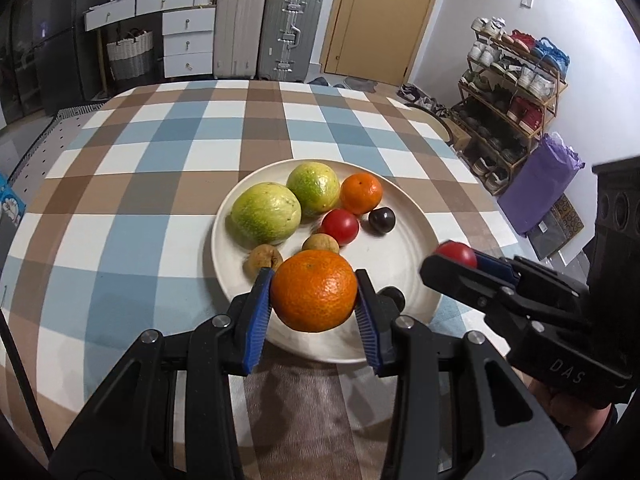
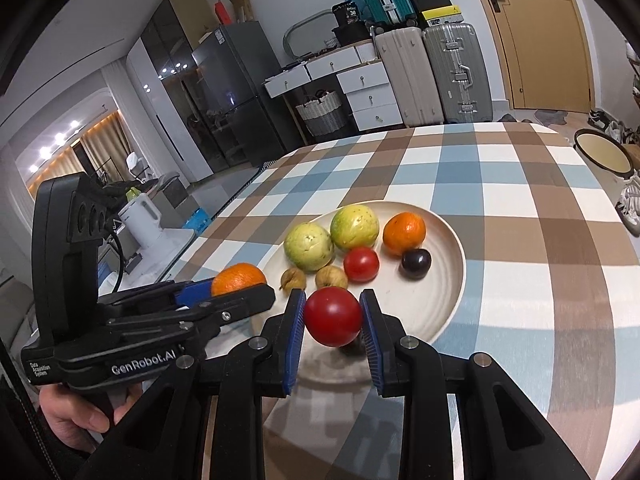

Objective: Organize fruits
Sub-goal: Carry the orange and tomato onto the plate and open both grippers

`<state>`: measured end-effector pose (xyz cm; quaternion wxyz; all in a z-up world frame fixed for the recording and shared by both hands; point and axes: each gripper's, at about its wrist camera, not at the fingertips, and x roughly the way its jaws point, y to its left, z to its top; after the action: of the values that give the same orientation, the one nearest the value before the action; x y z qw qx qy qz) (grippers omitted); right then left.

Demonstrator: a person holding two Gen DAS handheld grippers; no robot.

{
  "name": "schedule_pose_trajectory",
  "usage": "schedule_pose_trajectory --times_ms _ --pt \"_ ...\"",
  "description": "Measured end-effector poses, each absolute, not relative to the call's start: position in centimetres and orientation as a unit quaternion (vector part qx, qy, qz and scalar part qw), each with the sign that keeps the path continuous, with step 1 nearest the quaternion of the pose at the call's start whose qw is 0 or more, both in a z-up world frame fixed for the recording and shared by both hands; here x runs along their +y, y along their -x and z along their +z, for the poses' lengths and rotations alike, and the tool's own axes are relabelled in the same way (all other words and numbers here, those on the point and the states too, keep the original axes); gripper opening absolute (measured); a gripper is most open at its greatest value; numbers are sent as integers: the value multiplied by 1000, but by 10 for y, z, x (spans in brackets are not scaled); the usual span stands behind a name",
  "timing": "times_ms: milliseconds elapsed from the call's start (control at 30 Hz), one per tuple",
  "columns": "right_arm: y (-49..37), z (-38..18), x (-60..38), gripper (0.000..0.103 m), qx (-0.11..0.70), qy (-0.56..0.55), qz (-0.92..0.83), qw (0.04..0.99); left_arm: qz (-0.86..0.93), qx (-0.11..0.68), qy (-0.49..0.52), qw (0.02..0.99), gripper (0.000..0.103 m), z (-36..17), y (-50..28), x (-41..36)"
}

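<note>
My left gripper (image 1: pixel 314 292) is shut on a large orange (image 1: pixel 314 290), held over the near edge of the cream plate (image 1: pixel 404 264). From the right, my right gripper (image 2: pixel 332 318) is shut on a red tomato (image 2: pixel 333 317) above the plate's (image 2: pixel 440 292) near rim. On the plate lie two green guavas (image 1: pixel 266 213) (image 1: pixel 313 189), a smaller orange (image 1: pixel 361 193), a second tomato (image 1: pixel 340 226), a dark plum (image 1: pixel 381 220) and two small brown fruits (image 1: pixel 263 261) (image 1: pixel 320 243). Another dark fruit (image 1: pixel 392 295) shows partly behind my left gripper's right finger.
The plate sits on a checked tablecloth (image 1: pixel 160 168) of blue, brown and white. Suitcases (image 1: pixel 264 28), white drawers (image 1: pixel 188 36) and a door (image 1: pixel 380 20) stand behind the table. A shoe rack (image 1: pixel 516 92) and a purple bag (image 1: pixel 540 188) are at the right.
</note>
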<state>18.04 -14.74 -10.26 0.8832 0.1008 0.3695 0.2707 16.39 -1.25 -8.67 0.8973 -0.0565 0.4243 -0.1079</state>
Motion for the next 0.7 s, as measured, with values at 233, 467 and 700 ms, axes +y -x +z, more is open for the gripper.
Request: schedule_pose_trajectory --times_ms 233,467,700 --pt "-204 -115 -141 28 381 -93 272 879 -110 433 47 893 36 -97 -178 -17" --pt "-222 -130 -137 28 391 -88 263 878 -113 445 49 887 36 -108 -190 -19" --pt "-229 -138 -135 30 396 -91 262 875 -121 437 65 889 37 -109 -193 -15"
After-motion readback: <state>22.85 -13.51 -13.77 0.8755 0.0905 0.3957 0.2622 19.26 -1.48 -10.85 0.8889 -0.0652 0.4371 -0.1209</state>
